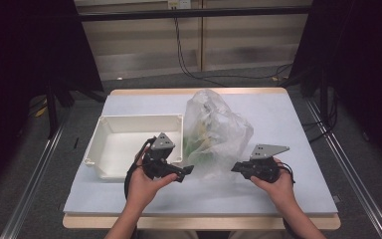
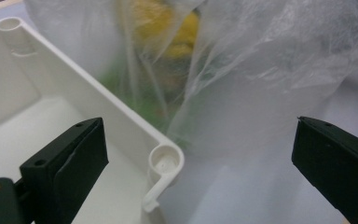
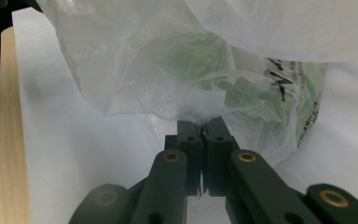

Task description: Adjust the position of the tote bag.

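The translucent plastic bag (image 1: 218, 133) stands mid-table, yellow and green contents showing through. At its five o'clock, the right gripper (image 3: 204, 127) has pinched its jaws together on a fold of the bag's film. At seven o'clock, the left gripper (image 1: 188, 172) waits with jaws wide apart, beside the white plastic bin (image 1: 110, 122).

Your two grippers, the left gripper (image 1: 188, 171) and the right gripper (image 1: 235, 167), are black. Each has a grey three-cornered plate on top with little dark holes. Black cables loop by your wrists. Gold rings shine at the joints of the black arms.
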Action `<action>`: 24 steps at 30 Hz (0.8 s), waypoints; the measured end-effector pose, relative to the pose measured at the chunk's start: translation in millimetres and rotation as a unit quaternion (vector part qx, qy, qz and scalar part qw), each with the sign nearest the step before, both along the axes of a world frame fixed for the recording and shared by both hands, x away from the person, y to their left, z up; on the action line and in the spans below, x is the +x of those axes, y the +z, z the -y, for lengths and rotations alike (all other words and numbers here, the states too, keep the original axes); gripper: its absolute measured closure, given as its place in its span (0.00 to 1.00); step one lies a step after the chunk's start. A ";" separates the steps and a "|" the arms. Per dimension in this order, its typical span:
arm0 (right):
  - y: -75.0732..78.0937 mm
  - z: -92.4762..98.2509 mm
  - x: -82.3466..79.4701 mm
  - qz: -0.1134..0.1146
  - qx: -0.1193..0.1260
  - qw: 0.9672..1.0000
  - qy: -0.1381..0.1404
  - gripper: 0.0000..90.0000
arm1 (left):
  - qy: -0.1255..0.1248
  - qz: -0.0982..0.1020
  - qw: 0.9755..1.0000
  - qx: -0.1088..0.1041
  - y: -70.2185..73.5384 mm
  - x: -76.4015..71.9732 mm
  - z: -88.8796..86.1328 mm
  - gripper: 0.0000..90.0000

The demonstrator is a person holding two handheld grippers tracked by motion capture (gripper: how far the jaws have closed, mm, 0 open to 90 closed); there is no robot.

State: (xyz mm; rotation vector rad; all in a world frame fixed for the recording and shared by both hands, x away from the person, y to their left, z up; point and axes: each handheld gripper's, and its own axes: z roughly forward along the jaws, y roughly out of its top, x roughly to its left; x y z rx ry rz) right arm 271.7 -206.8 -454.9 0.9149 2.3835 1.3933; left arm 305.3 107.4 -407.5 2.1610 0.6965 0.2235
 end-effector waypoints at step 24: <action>-4.6 -13.0 -9.3 -0.005 -0.016 1.000 0.000 0.52 | -0.051 -0.017 0.998 0.031 -3.1 3.3 27.7 0.84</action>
